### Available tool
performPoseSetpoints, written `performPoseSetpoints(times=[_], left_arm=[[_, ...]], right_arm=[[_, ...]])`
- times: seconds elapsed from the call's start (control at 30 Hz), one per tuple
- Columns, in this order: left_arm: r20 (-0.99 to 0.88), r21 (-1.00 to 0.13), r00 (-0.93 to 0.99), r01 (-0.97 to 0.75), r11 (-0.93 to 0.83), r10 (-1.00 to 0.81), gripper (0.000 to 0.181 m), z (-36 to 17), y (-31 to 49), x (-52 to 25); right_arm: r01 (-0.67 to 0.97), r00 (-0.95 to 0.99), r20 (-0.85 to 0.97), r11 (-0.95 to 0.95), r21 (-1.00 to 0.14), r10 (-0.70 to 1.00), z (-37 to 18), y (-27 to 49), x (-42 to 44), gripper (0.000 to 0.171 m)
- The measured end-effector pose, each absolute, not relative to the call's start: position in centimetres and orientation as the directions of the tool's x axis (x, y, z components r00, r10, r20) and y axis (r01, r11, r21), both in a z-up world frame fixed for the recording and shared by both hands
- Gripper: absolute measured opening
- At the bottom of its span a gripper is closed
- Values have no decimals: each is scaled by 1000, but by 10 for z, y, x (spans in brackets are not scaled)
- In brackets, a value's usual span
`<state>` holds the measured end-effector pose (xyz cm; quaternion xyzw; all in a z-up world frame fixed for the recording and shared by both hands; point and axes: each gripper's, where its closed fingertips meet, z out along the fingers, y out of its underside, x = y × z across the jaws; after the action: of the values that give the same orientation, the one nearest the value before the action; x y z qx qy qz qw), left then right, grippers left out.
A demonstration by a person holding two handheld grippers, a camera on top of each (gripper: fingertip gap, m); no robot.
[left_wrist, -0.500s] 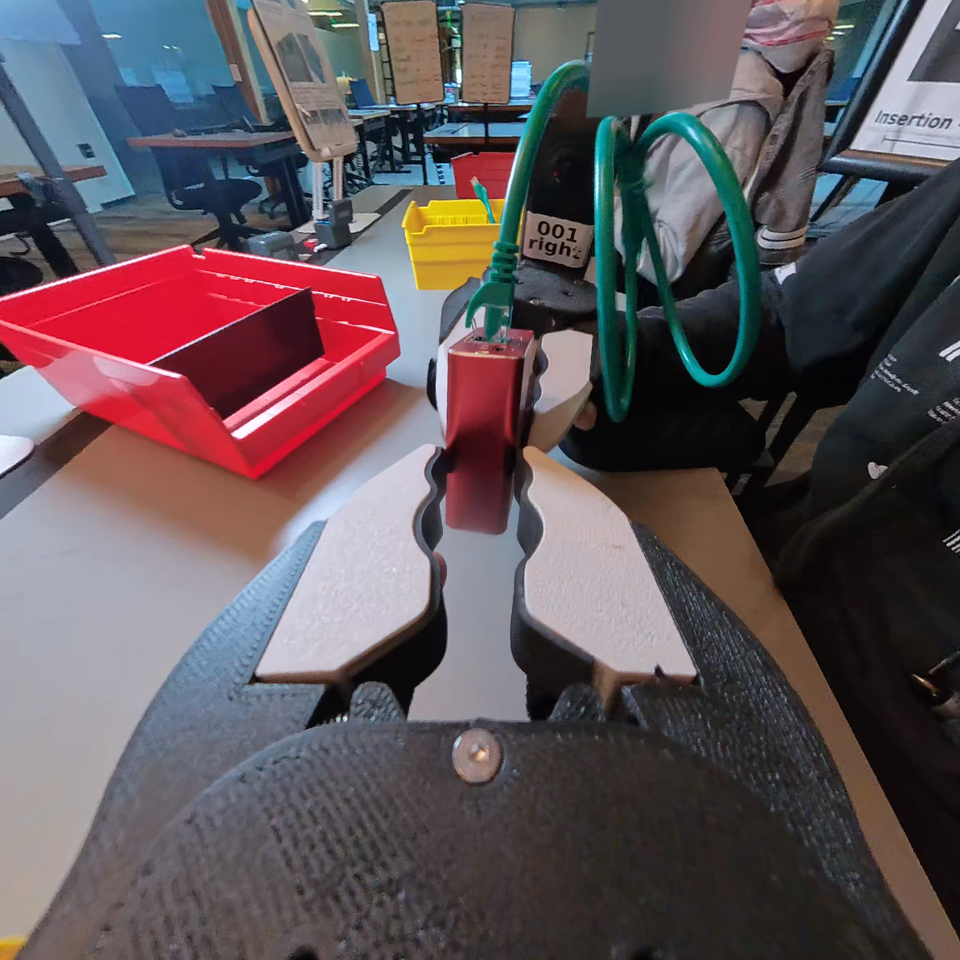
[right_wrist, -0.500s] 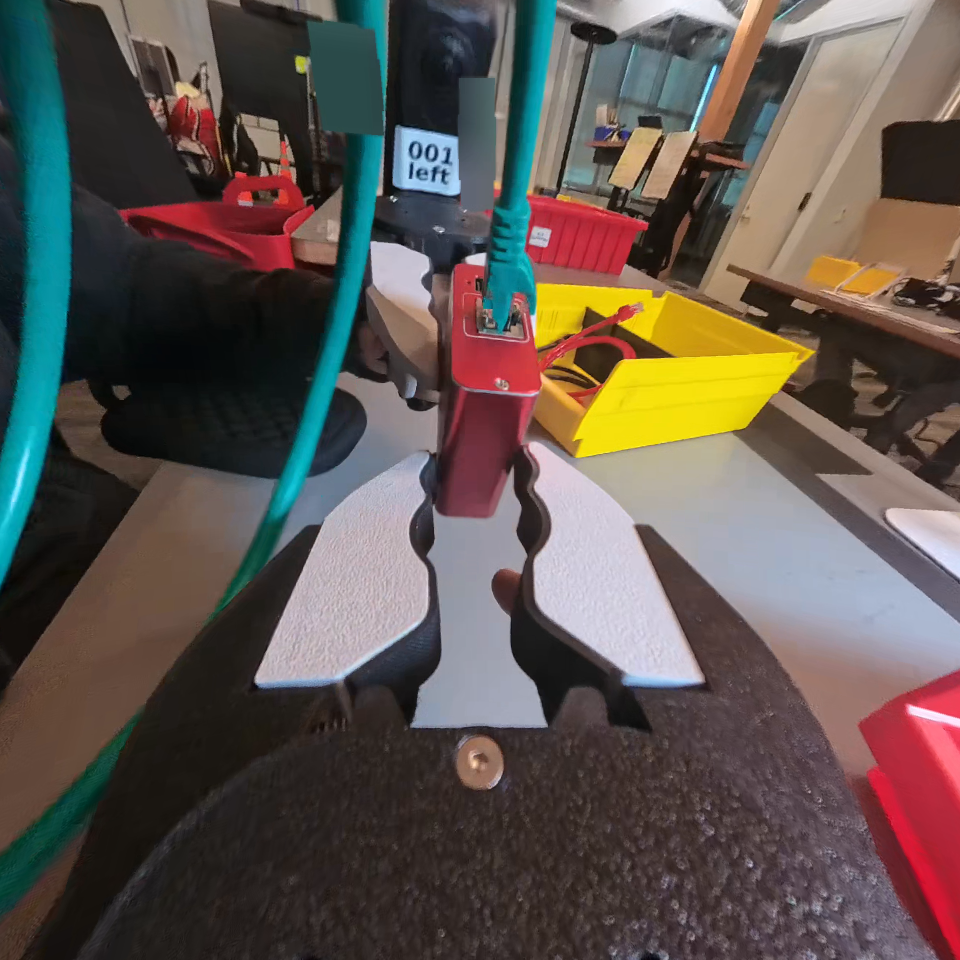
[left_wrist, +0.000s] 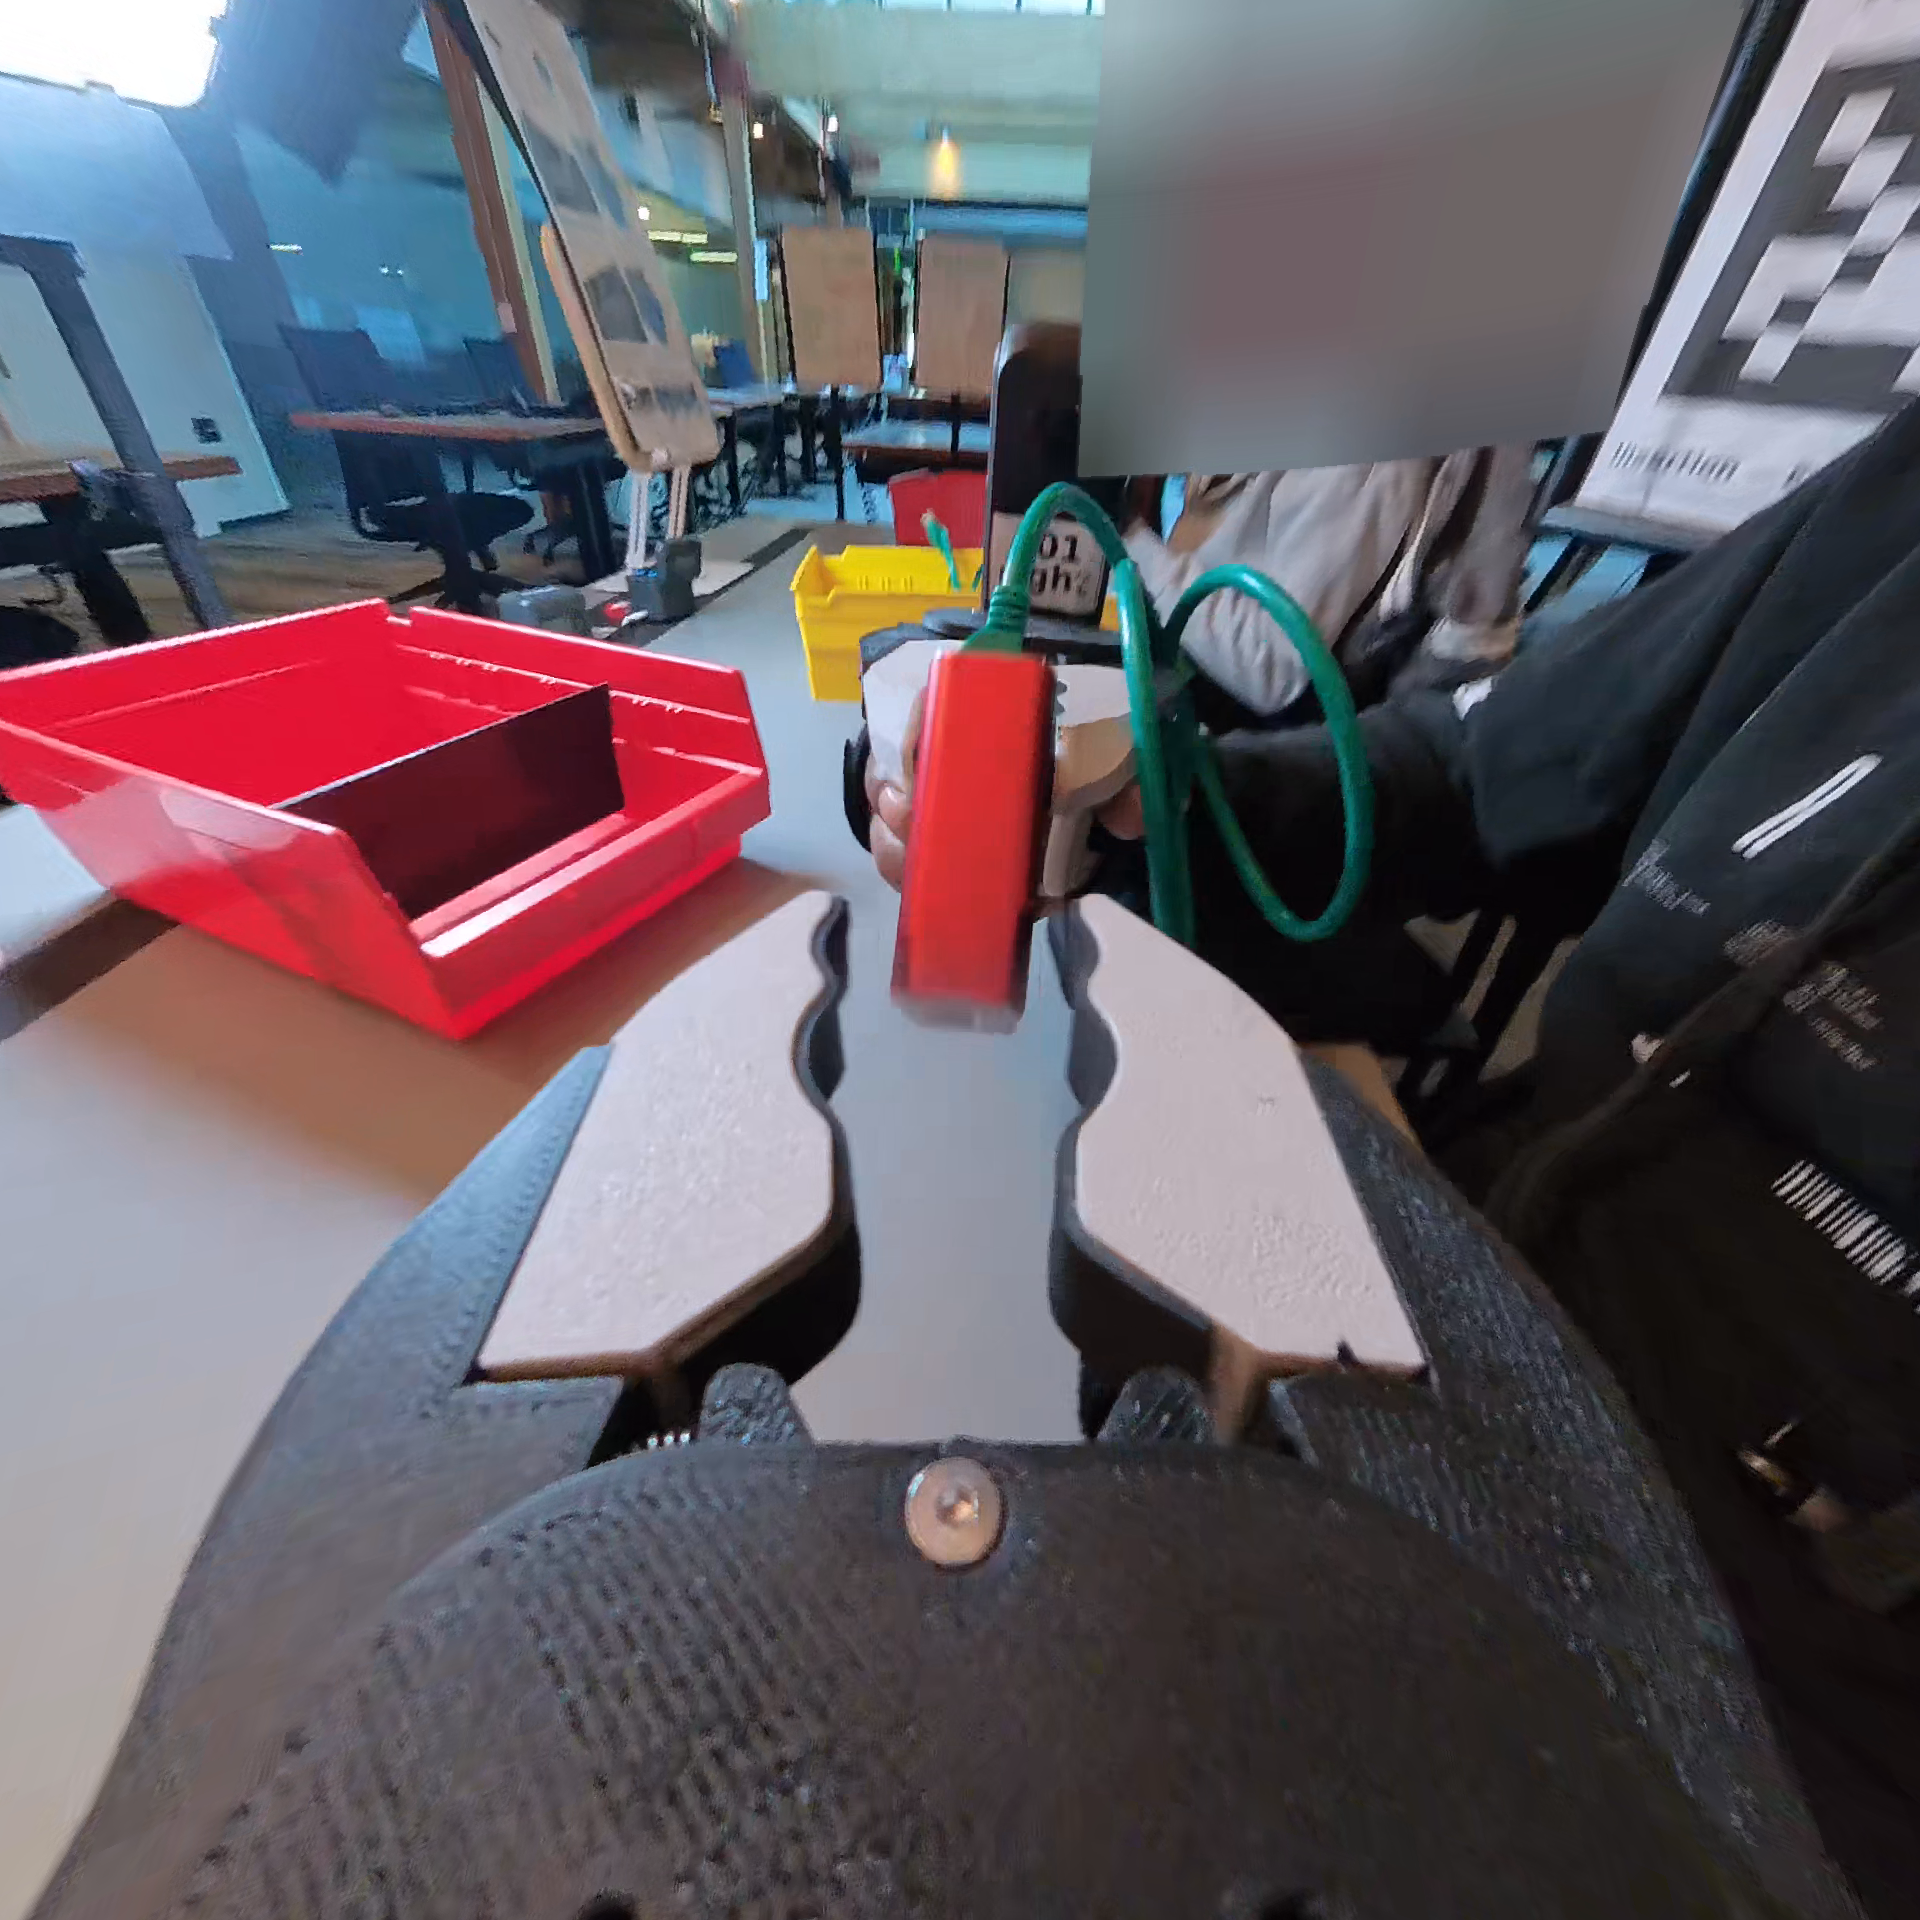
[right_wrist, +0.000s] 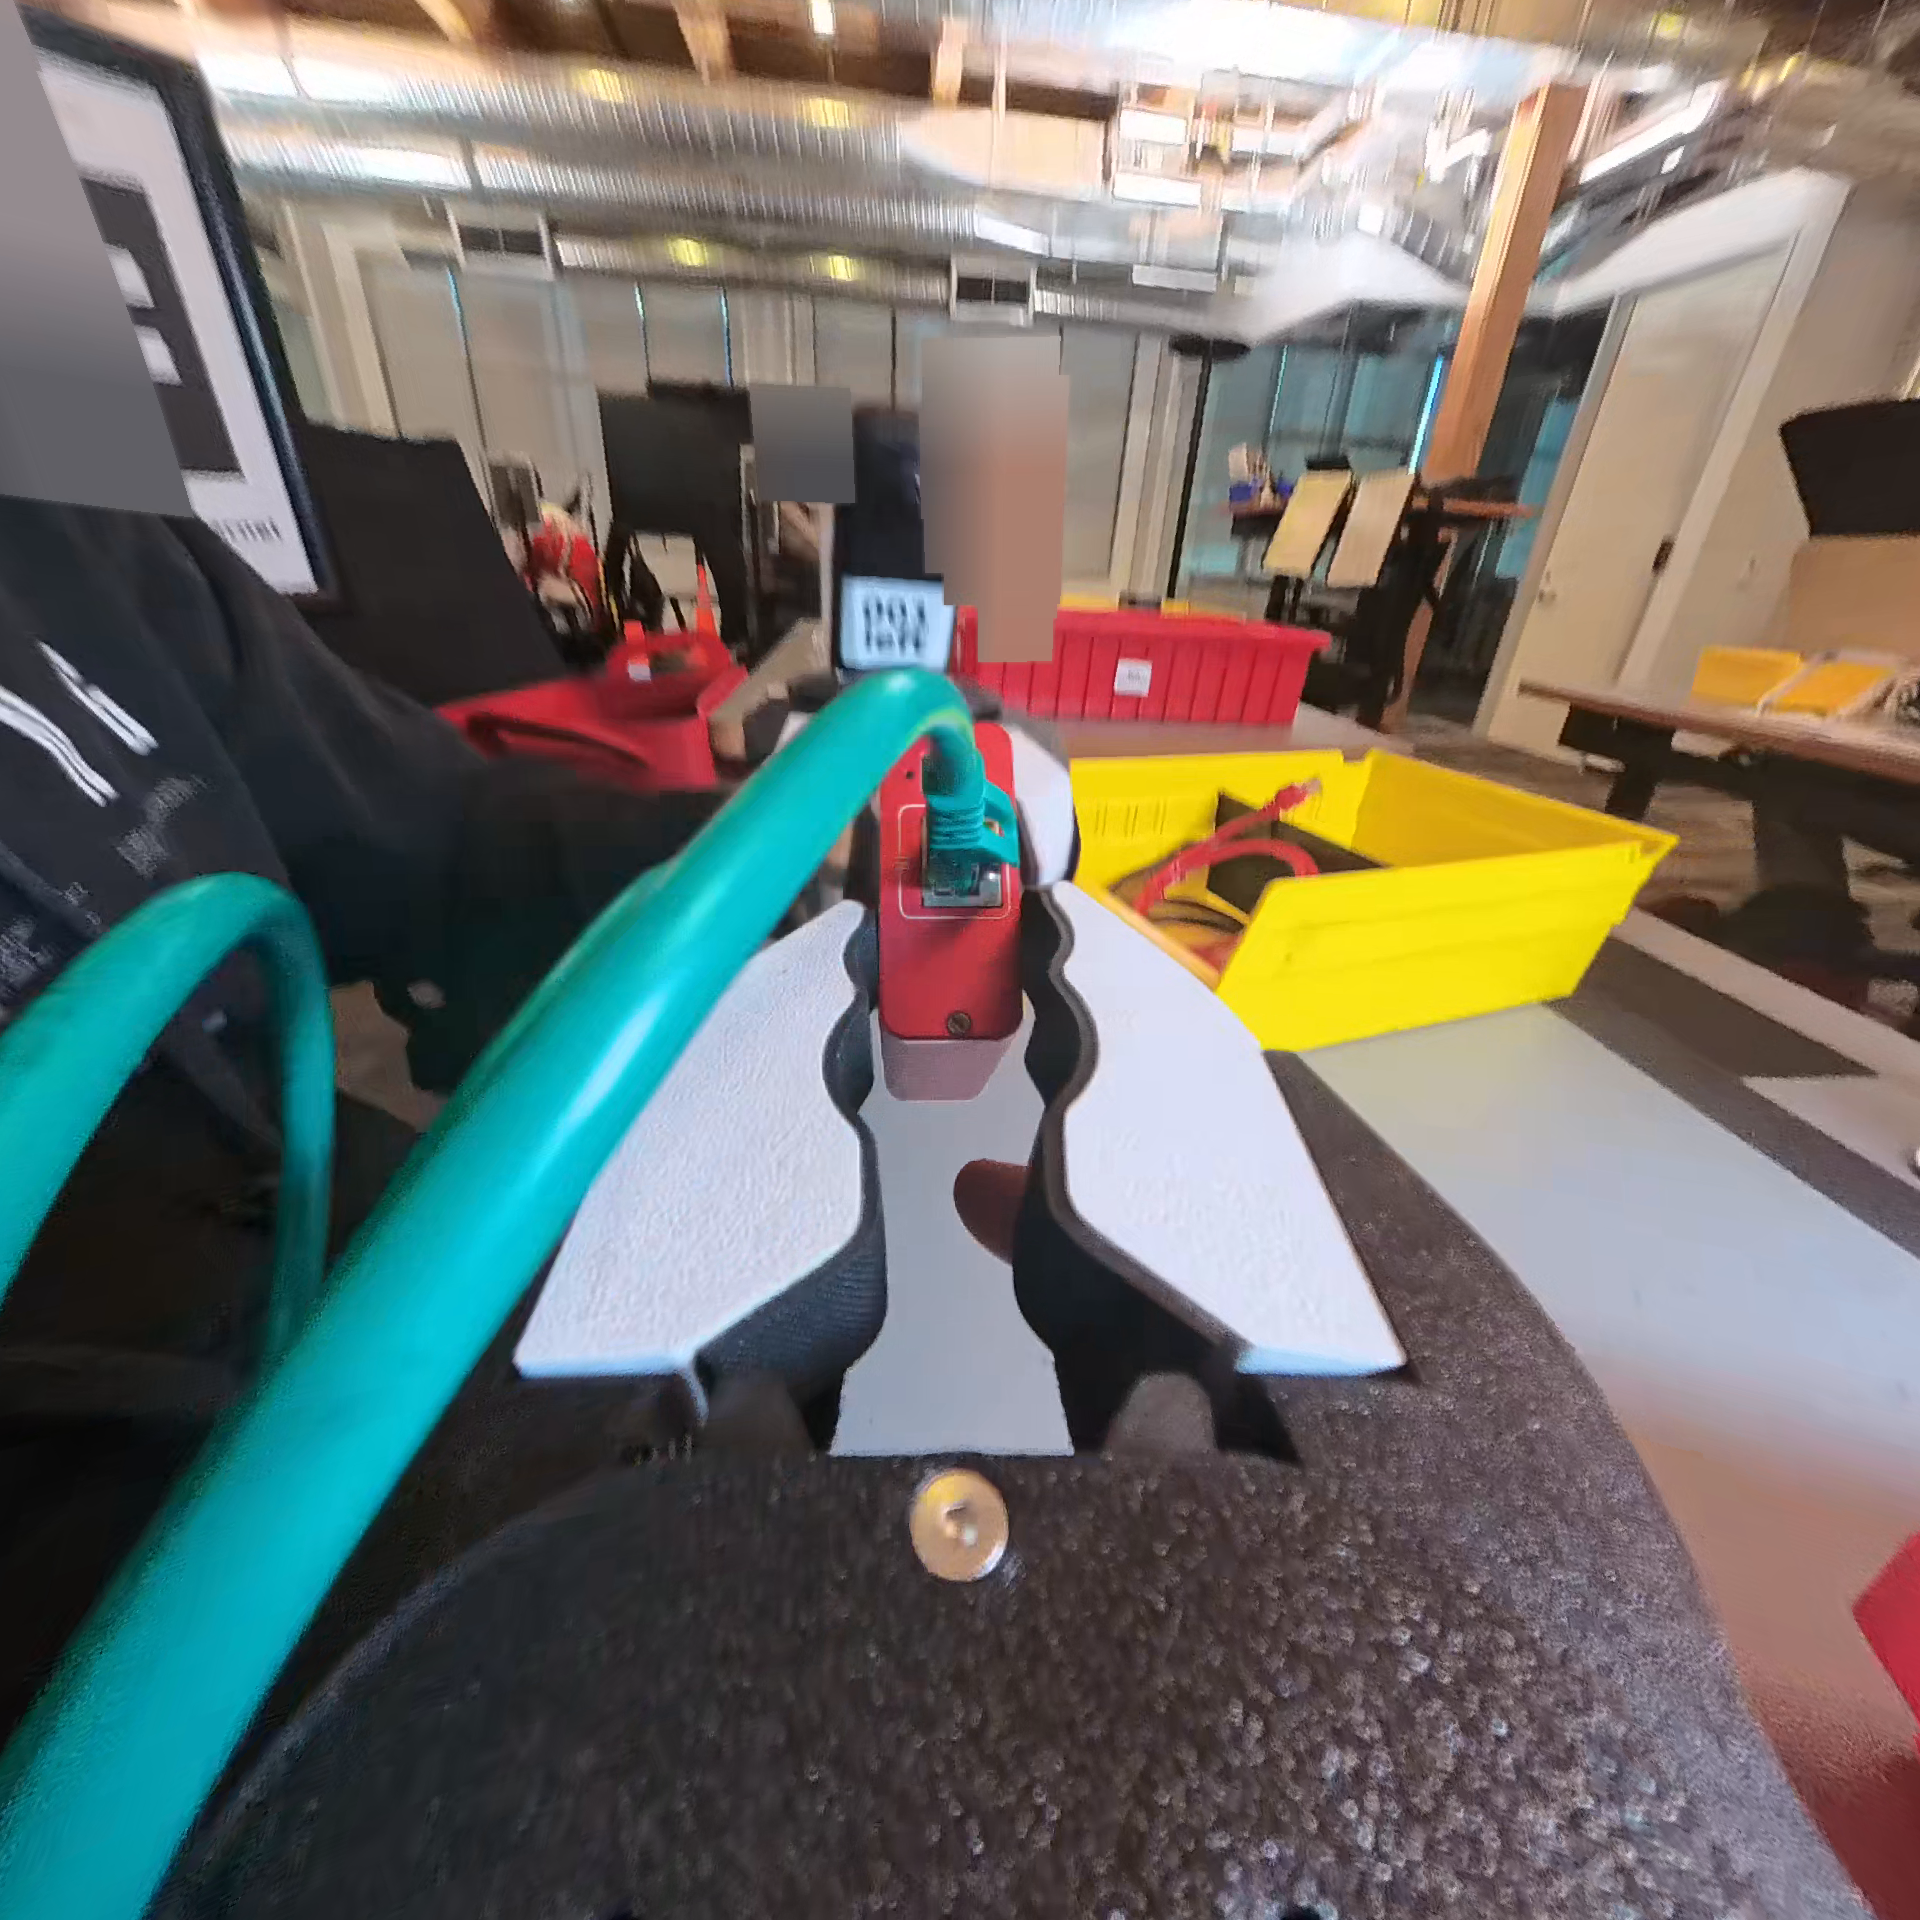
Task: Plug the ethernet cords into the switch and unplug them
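- Red and smooth-sided, the small oblong metal switch (left_wrist: 966,831) hangs in the air above the grey surface (left_wrist: 208,1195). It is clamped at one end by the fingers of the right gripper (right_wrist: 951,935); a slip seems possible if the cord is tugged.
- The left gripper (left_wrist: 945,935) has its fingers spread. The switch's other end sits between them with a gap on each side, so it gives no support.
- The looped green ethernet cord (left_wrist: 1340,790) arcs close beside the right gripper and could snag on a finger or drag the switch askew.
- Pulling the green plug (right_wrist: 951,821) without pressing its latch would likely jam it or twist the switch out of the grasp.
- The plug sits in a port on the switch's upper face, which bears a silver-framed socket, with a small screw at the end below it.
- A yellow plastic bin (right_wrist: 1455,904) holding a red cord (right_wrist: 1226,862) lies beyond, and a red plastic bin (left_wrist: 312,727) stands to the side.
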<state>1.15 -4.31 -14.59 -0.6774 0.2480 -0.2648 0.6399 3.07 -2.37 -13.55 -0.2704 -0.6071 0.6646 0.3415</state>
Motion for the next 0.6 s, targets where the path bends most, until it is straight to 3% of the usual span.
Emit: performPoseSetpoints(times=[0.1, 0.17, 0.3, 0.43, 0.6], left_arm=[[127, -991, 684, 110, -71, -719, 48, -143, -41, 28], [46, -999, 724, 44, -21, -688, 28, -139, -33, 35], [-70, -995, 754, -99, -7, -653, 27, -133, -31, 26], [-247, -962, 785, -268, 49, -568, 27, -131, -40, 6], [-433, -889, 749, -446, 102, -502, 27, -130, -49, 2]], right_arm=[[-190, -637, 29, -121, -974, 771, -119, -24, 36, 26], [-186, -650, 17, -138, -973, 759, -120, -28, 35, 26], [-84, -650, 12, -55, -995, 760, -139, -16, 32, 27], [111, -326, 150, 195, -974, 933, -179, 66, 14, 25], [113, 46, 225, 219, -969, 973, -142, 148, 33, 28]])
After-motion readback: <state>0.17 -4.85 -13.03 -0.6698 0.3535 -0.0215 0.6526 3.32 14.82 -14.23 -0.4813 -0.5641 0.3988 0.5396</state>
